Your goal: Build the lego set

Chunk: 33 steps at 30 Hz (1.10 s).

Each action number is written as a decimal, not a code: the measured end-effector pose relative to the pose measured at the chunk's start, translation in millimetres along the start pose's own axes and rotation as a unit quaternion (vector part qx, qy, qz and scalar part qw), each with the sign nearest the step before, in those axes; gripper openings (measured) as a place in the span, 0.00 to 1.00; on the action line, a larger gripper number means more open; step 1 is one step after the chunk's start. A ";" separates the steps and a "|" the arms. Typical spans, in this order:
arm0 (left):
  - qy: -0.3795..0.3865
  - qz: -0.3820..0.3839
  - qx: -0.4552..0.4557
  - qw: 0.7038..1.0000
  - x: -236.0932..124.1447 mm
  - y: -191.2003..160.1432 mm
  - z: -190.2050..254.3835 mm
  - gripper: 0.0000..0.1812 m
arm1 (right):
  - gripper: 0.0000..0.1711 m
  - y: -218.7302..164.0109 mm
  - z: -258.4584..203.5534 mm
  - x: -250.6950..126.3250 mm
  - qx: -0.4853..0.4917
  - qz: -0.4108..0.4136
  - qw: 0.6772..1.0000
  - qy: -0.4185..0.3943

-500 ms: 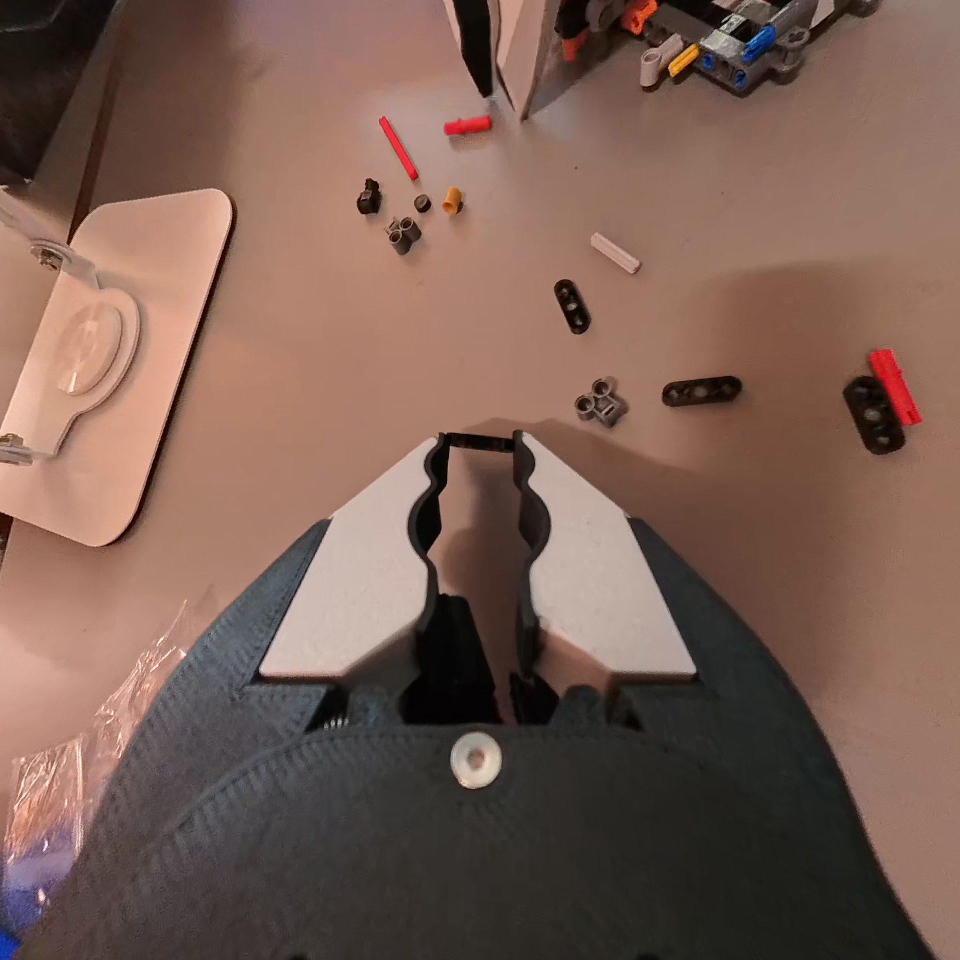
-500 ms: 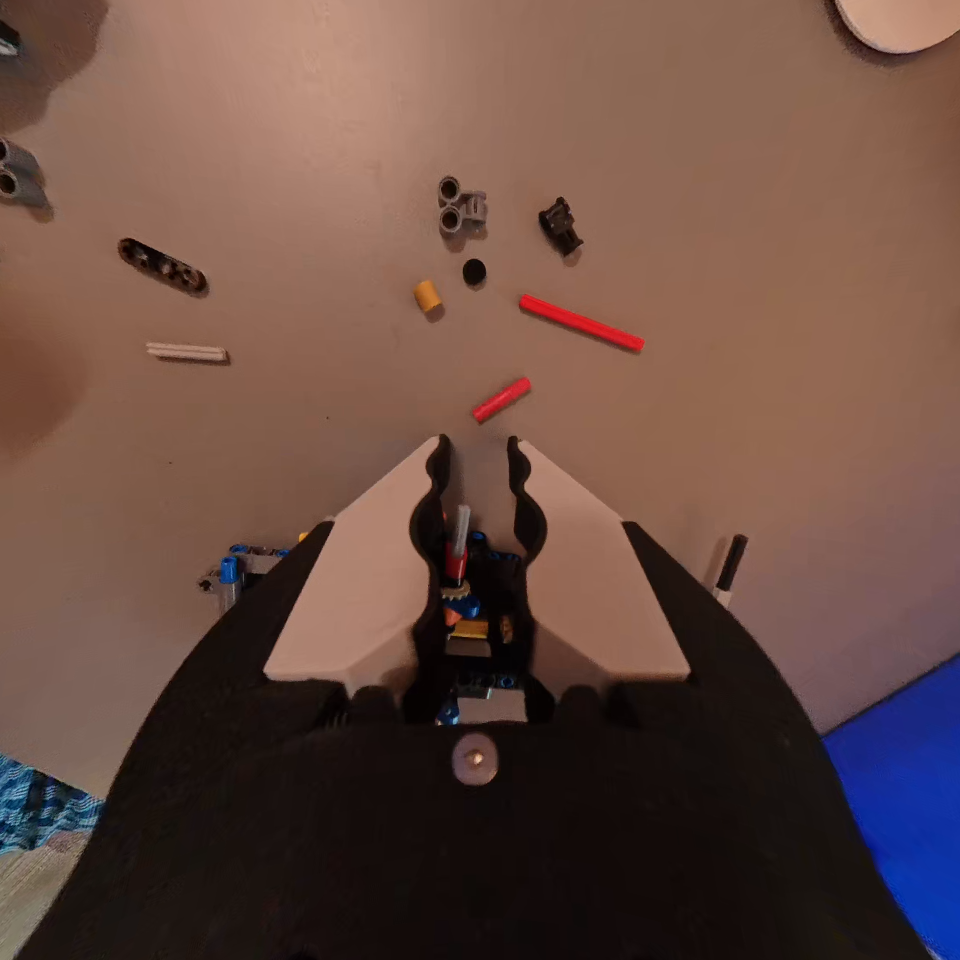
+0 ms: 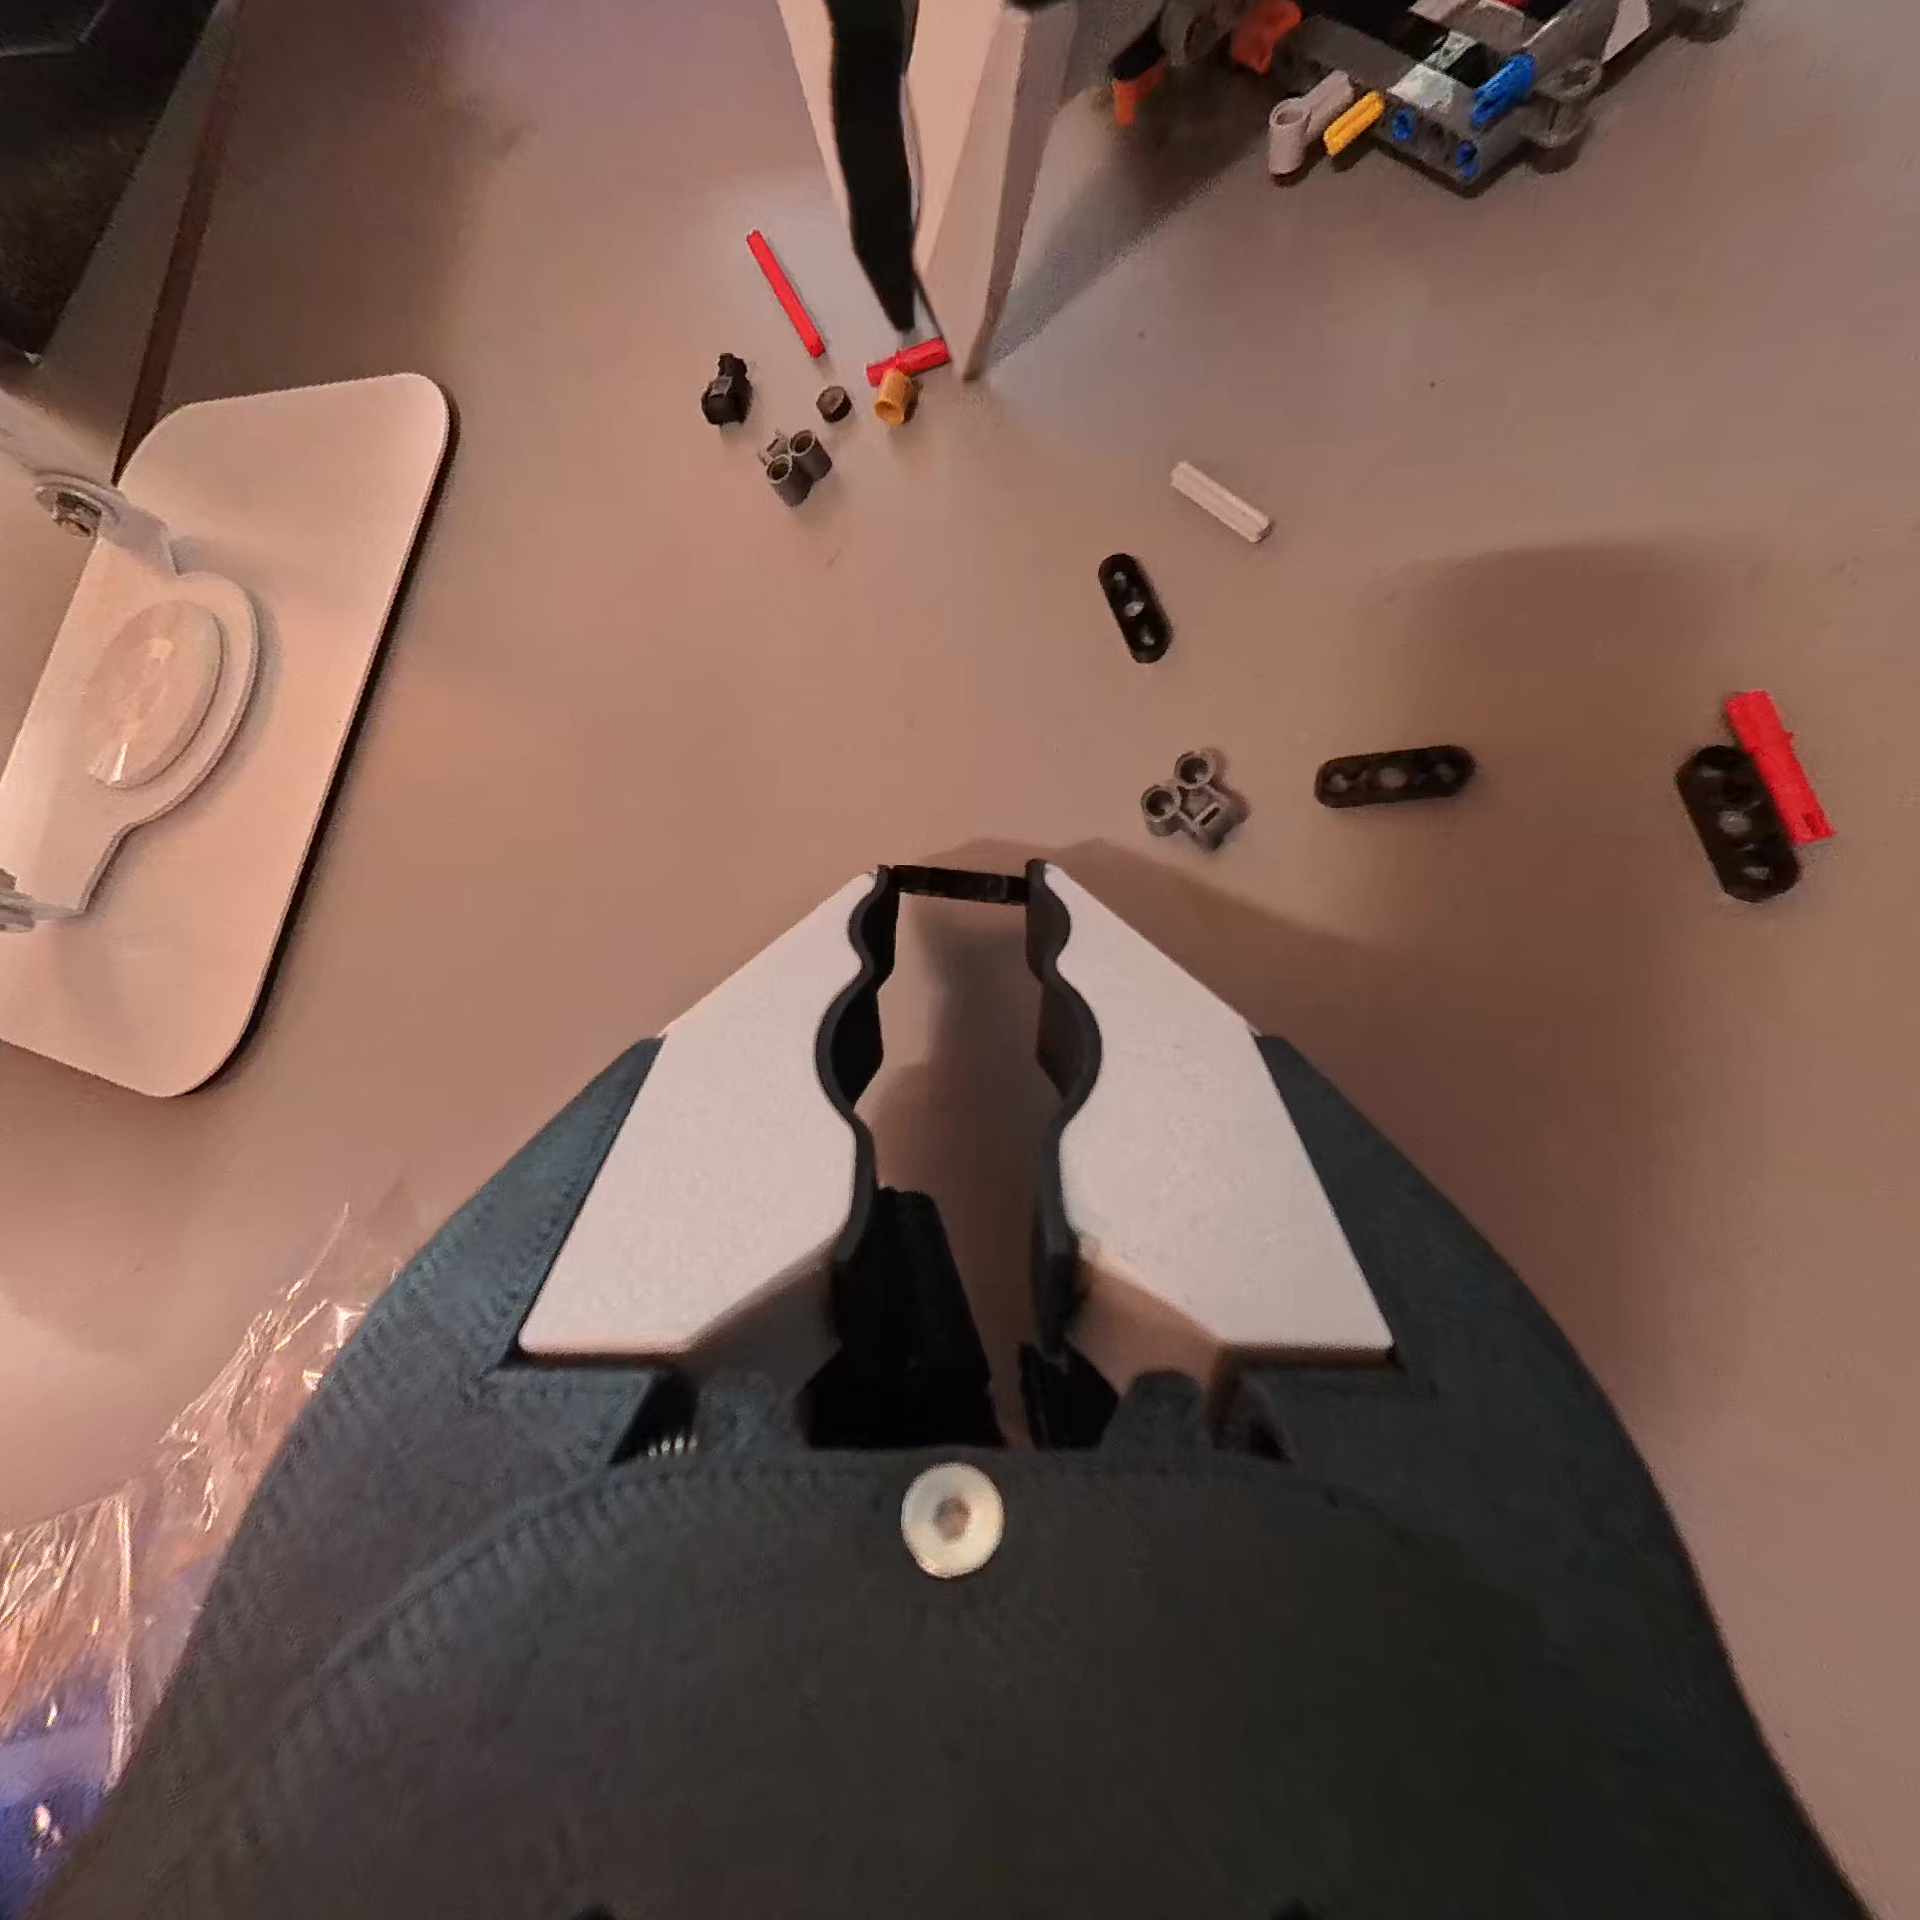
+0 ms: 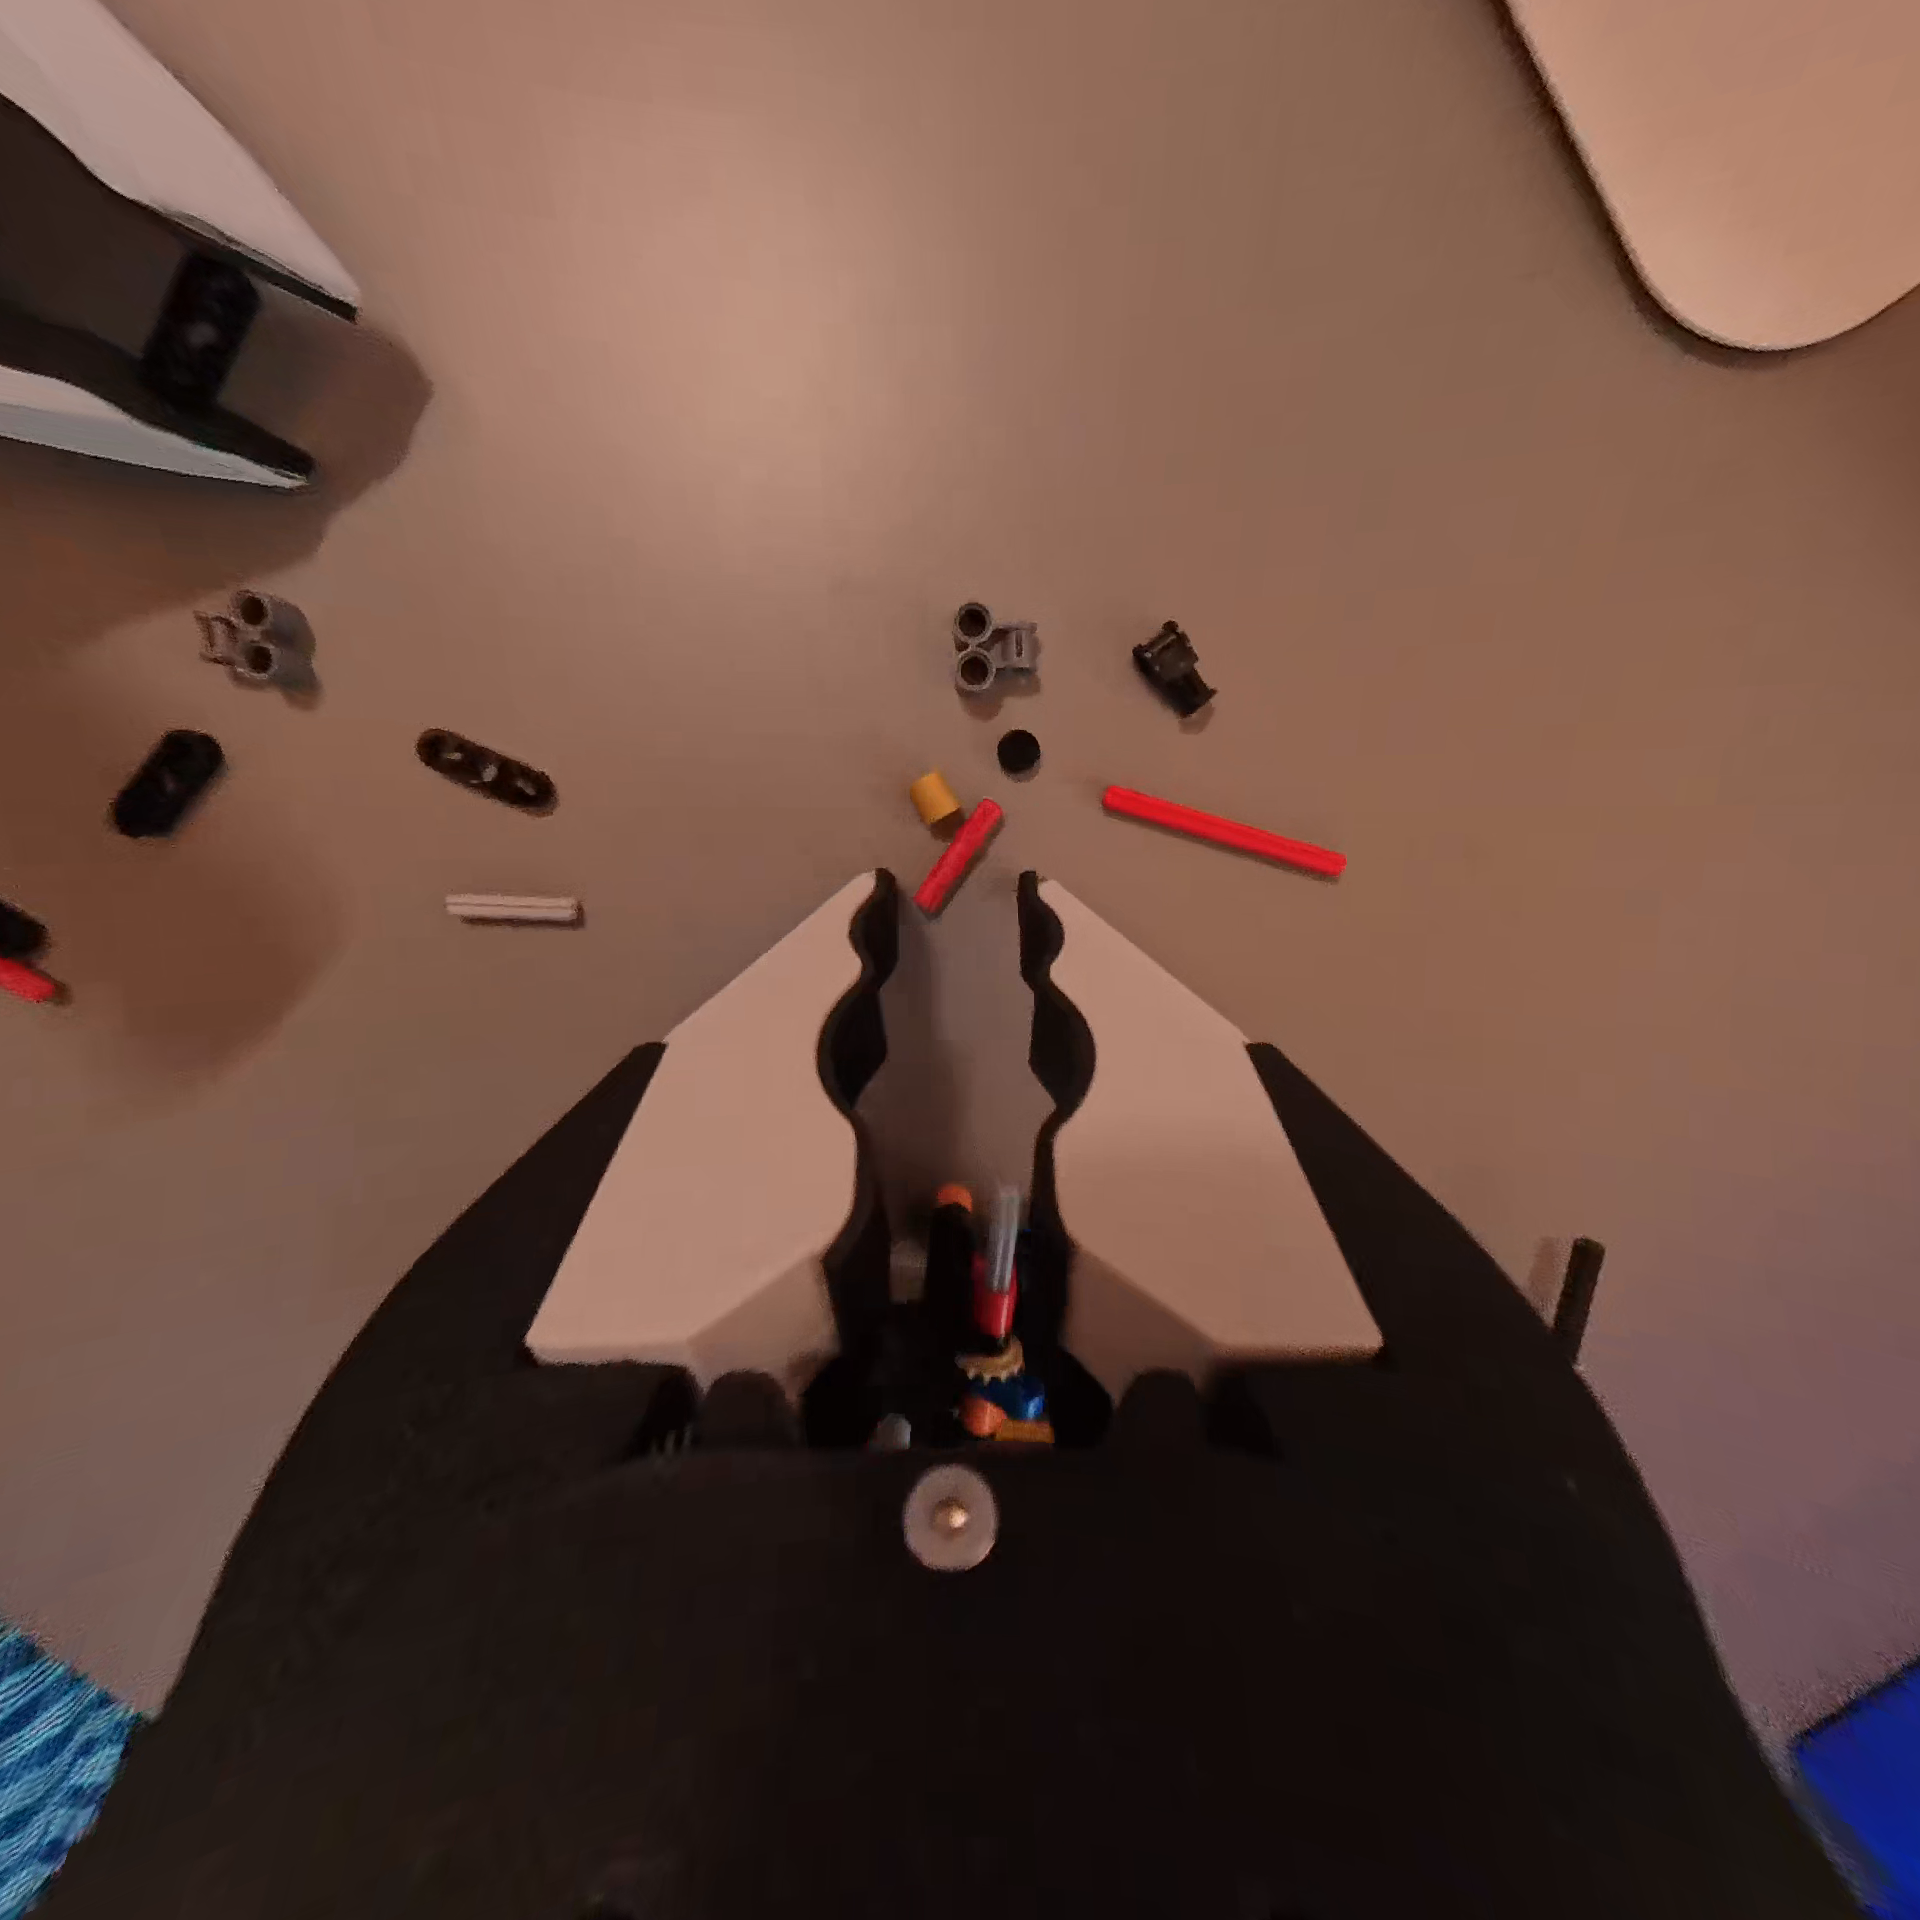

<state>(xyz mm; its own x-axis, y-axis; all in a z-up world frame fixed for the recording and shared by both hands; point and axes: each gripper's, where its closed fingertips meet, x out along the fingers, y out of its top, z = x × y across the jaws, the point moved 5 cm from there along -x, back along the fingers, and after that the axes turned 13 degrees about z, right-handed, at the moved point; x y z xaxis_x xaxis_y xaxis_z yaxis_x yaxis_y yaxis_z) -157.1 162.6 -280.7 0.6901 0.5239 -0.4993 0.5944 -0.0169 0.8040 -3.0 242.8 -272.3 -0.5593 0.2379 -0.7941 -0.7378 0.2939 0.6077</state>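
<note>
My left gripper (image 3: 961, 885) is shut on a thin black beam, seen edge-on between its tips, and holds it above the table. It also shows in the right wrist view with the black beam (image 4: 203, 322). My right gripper (image 4: 951, 883) is open, its tips low at a short red pin (image 4: 958, 854) that touches a yellow bush (image 4: 935, 800). In the left wrist view the right gripper (image 3: 940, 353) stands over the red pin (image 3: 907, 361). The part-built model (image 3: 1455, 94) sits at the far right.
Loose parts lie around: a long red axle (image 4: 1223, 831), grey connectors (image 4: 992, 649) (image 3: 1193, 800), black beams (image 3: 1135, 608) (image 3: 1392, 776) and a white axle (image 3: 1221, 502). A white stand base (image 3: 208, 727) is at the left, with a plastic bag (image 3: 104, 1507) near it.
My right gripper has come down and forward onto the short red pin. The pin has shifted up against the yellow bush. My left gripper holds its beam nearly still.
</note>
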 end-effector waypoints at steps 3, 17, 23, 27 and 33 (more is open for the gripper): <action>0.003 0.001 0.002 1.000 -1.8 -0.1 -0.1 0.13 | 0.01 1.7 -1.3 3.2 -0.018 0.007 1.000 -0.013; -0.044 0.017 0.002 0.999 -14.7 -0.1 13.5 0.13 | 0.01 32.5 -85.0 -18.7 -0.186 0.105 0.975 0.065; -0.074 0.016 0.003 0.997 -27.9 -4.8 29.2 0.13 | 0.01 37.2 -132.0 2.6 -0.215 0.118 0.961 0.128; -0.095 0.000 -0.002 0.995 -37.2 -5.7 41.8 0.13 | 0.00 34.2 -151.9 8.9 -0.167 0.133 0.960 0.183; -0.096 0.011 0.007 0.995 -40.1 -3.7 53.0 0.13 | 0.01 32.1 -165.6 13.4 -0.150 0.140 0.958 0.202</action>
<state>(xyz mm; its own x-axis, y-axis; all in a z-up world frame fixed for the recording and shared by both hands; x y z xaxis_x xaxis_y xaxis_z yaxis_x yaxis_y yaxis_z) -165.1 96.5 -280.8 0.7683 0.3506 -0.5355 0.5834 -0.0392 0.8113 -96.8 102.2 -265.3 -0.8072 -0.1277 -0.5763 -0.5785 -0.0229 0.8153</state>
